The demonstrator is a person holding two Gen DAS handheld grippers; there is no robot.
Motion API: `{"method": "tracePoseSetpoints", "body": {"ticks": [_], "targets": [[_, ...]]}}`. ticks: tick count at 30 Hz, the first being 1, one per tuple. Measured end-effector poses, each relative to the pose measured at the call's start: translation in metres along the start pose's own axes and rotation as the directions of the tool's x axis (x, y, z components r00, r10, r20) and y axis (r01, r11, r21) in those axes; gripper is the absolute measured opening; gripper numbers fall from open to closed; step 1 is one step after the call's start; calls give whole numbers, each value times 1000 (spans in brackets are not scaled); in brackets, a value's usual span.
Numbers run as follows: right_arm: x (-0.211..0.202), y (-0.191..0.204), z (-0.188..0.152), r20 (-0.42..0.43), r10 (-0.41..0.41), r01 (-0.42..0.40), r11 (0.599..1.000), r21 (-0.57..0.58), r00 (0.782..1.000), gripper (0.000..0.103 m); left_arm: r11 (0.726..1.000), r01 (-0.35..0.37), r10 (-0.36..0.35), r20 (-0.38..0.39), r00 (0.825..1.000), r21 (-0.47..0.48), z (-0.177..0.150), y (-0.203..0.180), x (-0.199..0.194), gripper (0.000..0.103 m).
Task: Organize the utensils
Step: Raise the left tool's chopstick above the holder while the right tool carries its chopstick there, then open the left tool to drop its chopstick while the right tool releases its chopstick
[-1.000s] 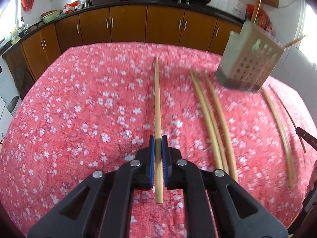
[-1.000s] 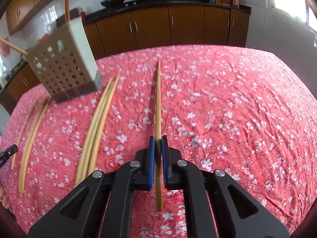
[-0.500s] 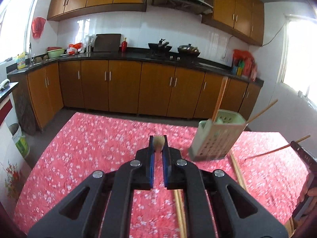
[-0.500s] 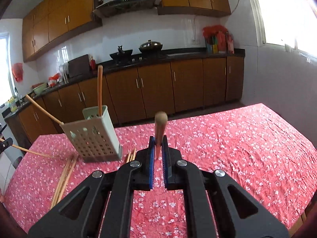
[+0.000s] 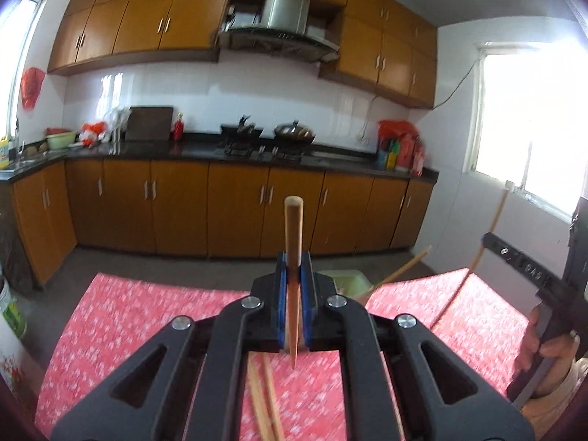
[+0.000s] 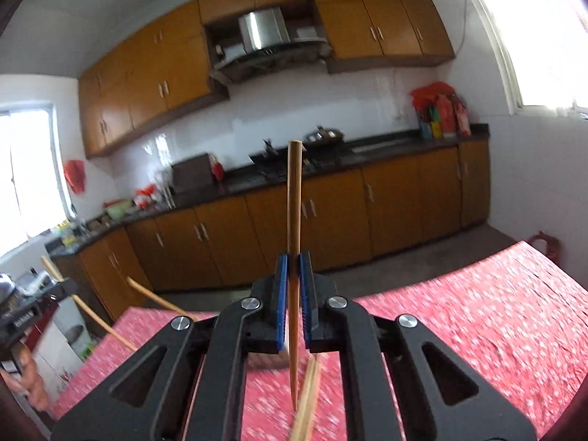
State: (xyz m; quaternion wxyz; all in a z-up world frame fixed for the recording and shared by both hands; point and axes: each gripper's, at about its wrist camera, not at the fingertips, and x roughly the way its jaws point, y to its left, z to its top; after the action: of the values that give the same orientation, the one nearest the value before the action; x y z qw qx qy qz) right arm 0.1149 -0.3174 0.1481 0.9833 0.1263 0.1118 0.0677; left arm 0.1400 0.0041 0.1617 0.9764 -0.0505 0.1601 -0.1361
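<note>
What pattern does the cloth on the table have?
The red tablecloth carries small white flowers, clearest in the right wrist view.

Partial white lettering, apparently "DAS", on the black plastic body of the right tongs (image 5: 529, 275); remainder illegible. No other readable text.
</note>
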Motion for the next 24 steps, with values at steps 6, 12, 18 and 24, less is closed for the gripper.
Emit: {"method": "tracePoseSetpoints", "body": {"ticks": [6,12,18,24], "targets": [[17,25,27,128,23,-22,1000,-8,992,7,1000,-22,22,129,991,0,39,-31,16,8],[54,38,28,195,-4,12,999,-41,981,7,999,-48,50,164,985,-15,55,-35,48,8],[93,34,-2,92,-19,24,998,-51,996,8,998,-52,54,65,996,-46,30,-19,99,8],[78,32,-9,74,-18,23,997,-67,997,19,998,-51,52,30,998,-42,18,-13,103,10]]}}
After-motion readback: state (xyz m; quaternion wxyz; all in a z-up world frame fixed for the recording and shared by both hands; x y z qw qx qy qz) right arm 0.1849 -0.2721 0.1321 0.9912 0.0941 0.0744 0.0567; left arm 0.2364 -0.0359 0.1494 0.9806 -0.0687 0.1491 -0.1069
